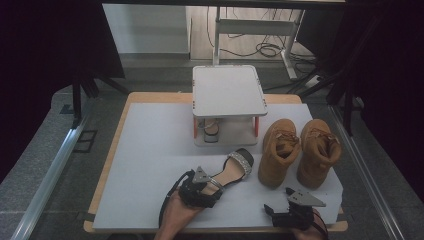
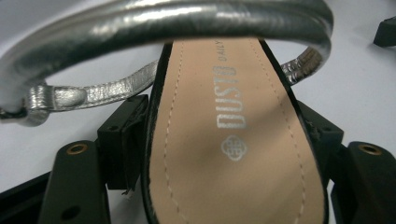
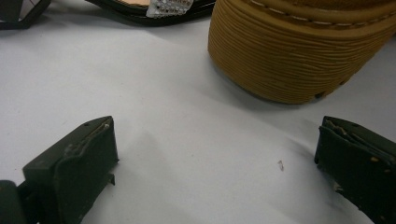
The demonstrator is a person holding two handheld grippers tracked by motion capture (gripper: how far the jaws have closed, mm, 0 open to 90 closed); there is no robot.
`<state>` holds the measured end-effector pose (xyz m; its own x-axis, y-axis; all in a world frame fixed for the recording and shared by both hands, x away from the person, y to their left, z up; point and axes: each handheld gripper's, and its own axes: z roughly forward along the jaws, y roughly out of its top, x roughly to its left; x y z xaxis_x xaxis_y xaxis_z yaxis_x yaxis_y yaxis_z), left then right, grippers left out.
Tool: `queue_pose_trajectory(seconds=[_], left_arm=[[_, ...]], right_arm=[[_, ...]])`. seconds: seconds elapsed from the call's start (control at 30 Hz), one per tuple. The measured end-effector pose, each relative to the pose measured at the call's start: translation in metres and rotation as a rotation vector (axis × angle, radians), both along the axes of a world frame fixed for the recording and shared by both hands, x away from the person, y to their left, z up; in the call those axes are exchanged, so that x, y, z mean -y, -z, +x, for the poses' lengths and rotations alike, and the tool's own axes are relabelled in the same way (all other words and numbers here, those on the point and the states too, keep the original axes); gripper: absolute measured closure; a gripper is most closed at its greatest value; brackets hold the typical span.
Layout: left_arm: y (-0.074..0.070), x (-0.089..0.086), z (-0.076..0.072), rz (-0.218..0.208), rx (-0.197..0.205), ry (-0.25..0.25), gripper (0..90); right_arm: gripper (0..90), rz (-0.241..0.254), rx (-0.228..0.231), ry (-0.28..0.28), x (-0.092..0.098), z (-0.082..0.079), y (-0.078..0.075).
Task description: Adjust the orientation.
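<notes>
High view: the left gripper clasps the heel end of the sandal lying on the white board beside two boots; right gripper gapes wide, holding nothing.

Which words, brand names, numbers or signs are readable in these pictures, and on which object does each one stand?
"DUSTO": silver print on the tan insole of the sandal, seen in the left gripper view.
"DAILY": smaller print beside it on the same insole; the silver strap cuts off the rest of the line.
A round knot-like emblem, no letters, below the brand name.
The boots and the white stand show no readable text.
</notes>
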<state>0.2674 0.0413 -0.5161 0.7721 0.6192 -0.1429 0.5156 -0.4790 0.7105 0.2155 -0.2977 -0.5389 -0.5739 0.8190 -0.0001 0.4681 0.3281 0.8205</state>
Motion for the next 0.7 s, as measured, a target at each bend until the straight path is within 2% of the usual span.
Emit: queue_pose_trajectory(seconds=[0.27, 0.47, 0.7], left_arm=[[-0.0012, 0.0053, 0.0025, -0.004, -0.011, -0.008, 36.1], [-0.0024, 0.0073, 0.0005, 0.026, 0.010, -0.011, 38.3], [-0.0031, 0.0090, -0.0018, 0.033, 0.027, -0.014, 39.1]], right_arm=[[0.0, 0.000, 0.000, 0.000, 0.0001, -0.0001, 0.0000], [0.0, 0.001, 0.001, 0.000, 0.0000, -0.0001, 0.0001], [0.0, 0.001, 0.001, 0.000, 0.0001, -0.0001, 0.0001]])
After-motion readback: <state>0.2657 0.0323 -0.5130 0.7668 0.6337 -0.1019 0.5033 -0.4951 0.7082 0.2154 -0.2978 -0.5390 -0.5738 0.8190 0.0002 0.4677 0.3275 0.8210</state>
